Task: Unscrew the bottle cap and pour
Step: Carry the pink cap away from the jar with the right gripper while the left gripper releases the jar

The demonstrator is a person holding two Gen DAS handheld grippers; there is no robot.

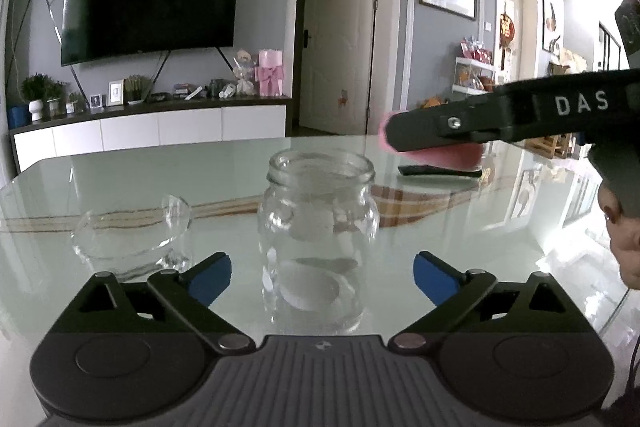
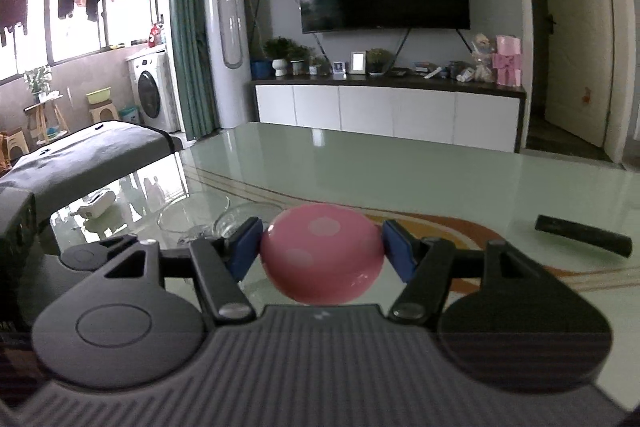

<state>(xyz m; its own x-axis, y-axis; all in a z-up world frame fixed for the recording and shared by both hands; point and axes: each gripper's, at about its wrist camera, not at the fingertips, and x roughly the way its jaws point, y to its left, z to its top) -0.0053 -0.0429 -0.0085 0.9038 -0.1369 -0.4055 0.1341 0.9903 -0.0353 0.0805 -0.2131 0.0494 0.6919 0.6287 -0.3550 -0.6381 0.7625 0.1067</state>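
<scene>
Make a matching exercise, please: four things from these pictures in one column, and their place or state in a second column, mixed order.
Things:
1. pink cap
2. glass jar
3. glass bowl
4. black remote

Place or state:
a. stands open, with no lid, between the spread fingers of the left gripper
b. lies on the table to the right of the right gripper
c. clamped between the blue pads of the right gripper
d. sits on the table on the left side of the jar

Pairs: 1-c, 2-a, 3-d, 4-b
</scene>
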